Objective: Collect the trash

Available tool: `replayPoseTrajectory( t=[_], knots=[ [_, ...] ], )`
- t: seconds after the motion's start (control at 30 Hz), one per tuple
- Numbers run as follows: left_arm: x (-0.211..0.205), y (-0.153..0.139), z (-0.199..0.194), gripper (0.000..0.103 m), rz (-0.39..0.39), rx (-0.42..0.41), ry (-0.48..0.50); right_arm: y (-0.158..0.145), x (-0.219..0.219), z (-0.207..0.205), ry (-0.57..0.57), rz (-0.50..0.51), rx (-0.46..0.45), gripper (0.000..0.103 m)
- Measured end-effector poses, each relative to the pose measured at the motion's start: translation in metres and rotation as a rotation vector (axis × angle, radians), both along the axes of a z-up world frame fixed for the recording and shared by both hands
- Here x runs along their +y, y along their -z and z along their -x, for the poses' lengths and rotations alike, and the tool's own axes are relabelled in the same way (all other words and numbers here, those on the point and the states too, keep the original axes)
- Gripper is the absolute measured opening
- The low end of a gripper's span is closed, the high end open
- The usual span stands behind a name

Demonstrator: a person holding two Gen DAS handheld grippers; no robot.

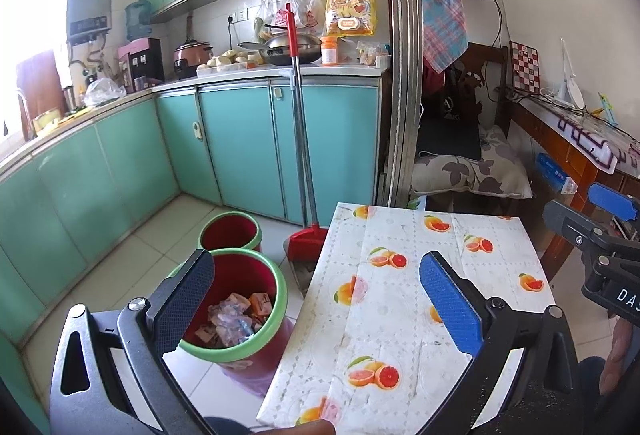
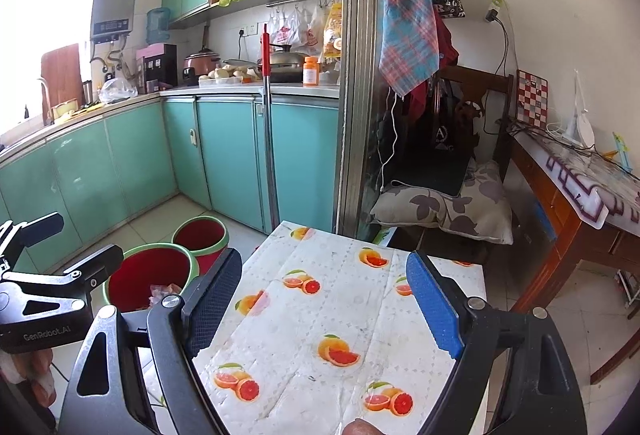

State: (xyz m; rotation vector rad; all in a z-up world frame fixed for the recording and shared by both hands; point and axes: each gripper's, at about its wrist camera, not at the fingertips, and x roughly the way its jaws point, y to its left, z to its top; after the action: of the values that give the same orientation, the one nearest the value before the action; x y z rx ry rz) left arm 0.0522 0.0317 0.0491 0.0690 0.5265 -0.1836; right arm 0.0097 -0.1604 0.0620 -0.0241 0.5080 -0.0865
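A red trash bin with a green rim (image 1: 276, 299) stands on the floor left of the small table (image 1: 400, 299); it holds crumpled wrappers and orange cartons (image 1: 236, 319). In the right wrist view the bin (image 2: 148, 275) shows a scrap of trash inside. My left gripper (image 1: 316, 279) is open and empty, over the bin and the table's left edge. My right gripper (image 2: 324, 283) is open and empty above the table (image 2: 320, 315), whose grapefruit-print cloth shows no loose items. Each gripper shows at the edge of the other's view, the right one (image 1: 600, 235) and the left one (image 2: 52, 275).
A second red bin (image 1: 230, 233) stands behind the first. A red dustpan and broom (image 1: 306, 239) lean on the teal cabinets (image 1: 240, 147). A cushioned chair (image 2: 444, 203) and a wooden desk (image 2: 568, 195) stand at the right. A steel door frame (image 2: 356, 75) divides the rooms.
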Motion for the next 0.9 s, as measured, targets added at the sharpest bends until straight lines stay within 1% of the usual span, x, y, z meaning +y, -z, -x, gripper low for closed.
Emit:
replayPoseTrajectory(
  t=[0.4, 0.77, 0.9],
  knots=[
    [0.004, 0.000, 0.000, 0.103, 0.009, 0.001, -0.011, -0.005, 0.009, -0.006, -0.016, 0.008, -0.002, 0.084],
    [0.010, -0.001, -0.001, 0.103, 0.019, -0.003, -0.019, -0.002, 0.010, -0.011, -0.021, 0.024, 0.006, 0.084],
    [0.014, -0.003, 0.002, 0.103, 0.043, -0.027, -0.034, -0.002, 0.011, -0.011, -0.020, 0.022, 0.005, 0.084]
  ],
)
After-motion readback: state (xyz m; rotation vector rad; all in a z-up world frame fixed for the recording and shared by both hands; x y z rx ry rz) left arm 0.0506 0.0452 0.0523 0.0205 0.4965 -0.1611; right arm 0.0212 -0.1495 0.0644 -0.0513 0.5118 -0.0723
